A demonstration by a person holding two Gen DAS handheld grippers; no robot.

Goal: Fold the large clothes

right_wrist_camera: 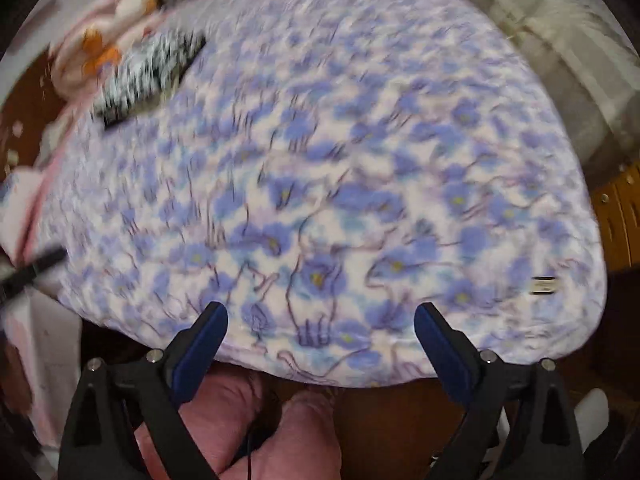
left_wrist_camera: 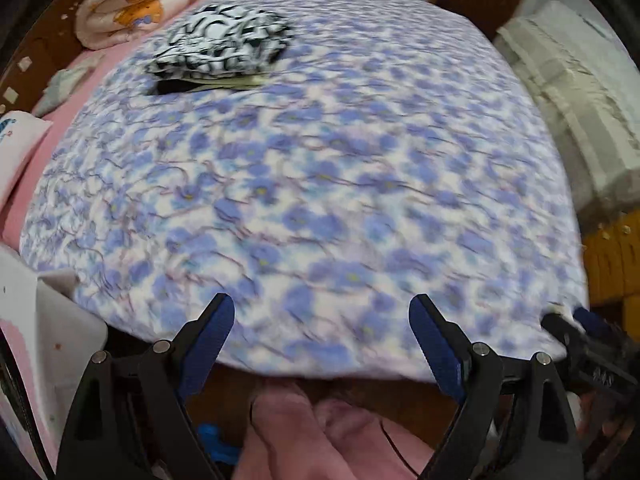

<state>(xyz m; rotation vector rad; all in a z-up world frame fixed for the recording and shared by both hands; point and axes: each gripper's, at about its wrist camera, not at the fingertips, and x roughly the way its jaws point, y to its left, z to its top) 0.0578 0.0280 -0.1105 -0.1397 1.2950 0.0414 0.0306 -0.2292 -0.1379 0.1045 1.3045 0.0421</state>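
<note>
A black-and-white patterned garment (left_wrist_camera: 222, 50) lies bunched on the far left of a bed covered by a blue-flowered quilt (left_wrist_camera: 312, 184). It also shows, blurred, in the right wrist view (right_wrist_camera: 148, 72), on the same quilt (right_wrist_camera: 328, 184). My left gripper (left_wrist_camera: 322, 312) is open and empty above the quilt's near edge. My right gripper (right_wrist_camera: 320, 320) is open and empty, also over the near edge; it shows at the right of the left wrist view (left_wrist_camera: 576, 324). Both are far from the garment.
A folded pink bear-print blanket (left_wrist_camera: 120, 8) and a pink sheet (left_wrist_camera: 36, 184) lie at the left of the bed. A white quilted bundle (left_wrist_camera: 572, 92) sits to the right. Wooden furniture (left_wrist_camera: 612, 256) stands at the right edge. Pink-trousered legs (right_wrist_camera: 248, 432) are below.
</note>
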